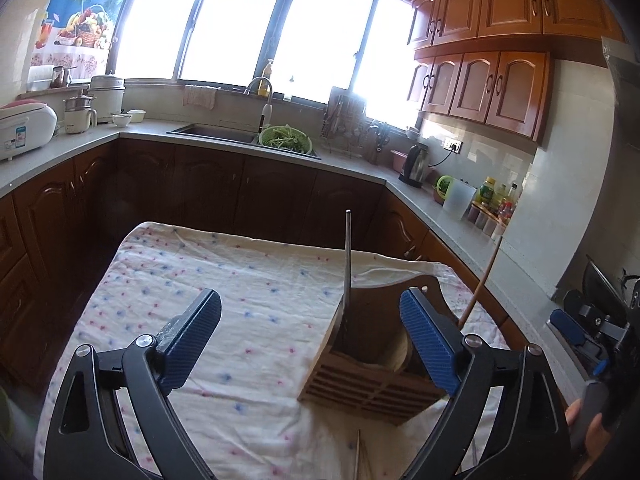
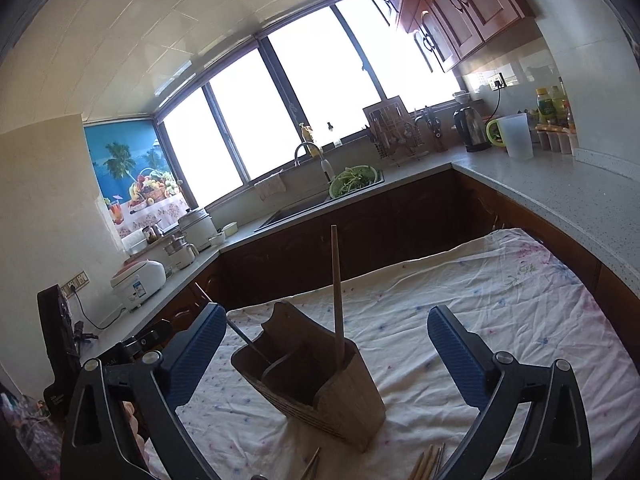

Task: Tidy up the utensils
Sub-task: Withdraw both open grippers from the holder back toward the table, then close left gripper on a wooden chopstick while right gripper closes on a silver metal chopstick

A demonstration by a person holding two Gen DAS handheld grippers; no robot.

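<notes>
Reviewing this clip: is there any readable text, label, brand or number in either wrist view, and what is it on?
None can be read.
Rice cooker: blue-and-white sticker, print too small.
Small electric pot: a mark on the front, blurred.
Condiment bottles: coloured labels, print illegible.
Fruit poster: picture only, no lettering visible.
Wooden utensil holder: no marking visible.

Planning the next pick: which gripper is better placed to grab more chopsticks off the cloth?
Probably right. The right gripper is open, and the loose chopsticks lie just below it; the left gripper, also open, shows only one.
</notes>
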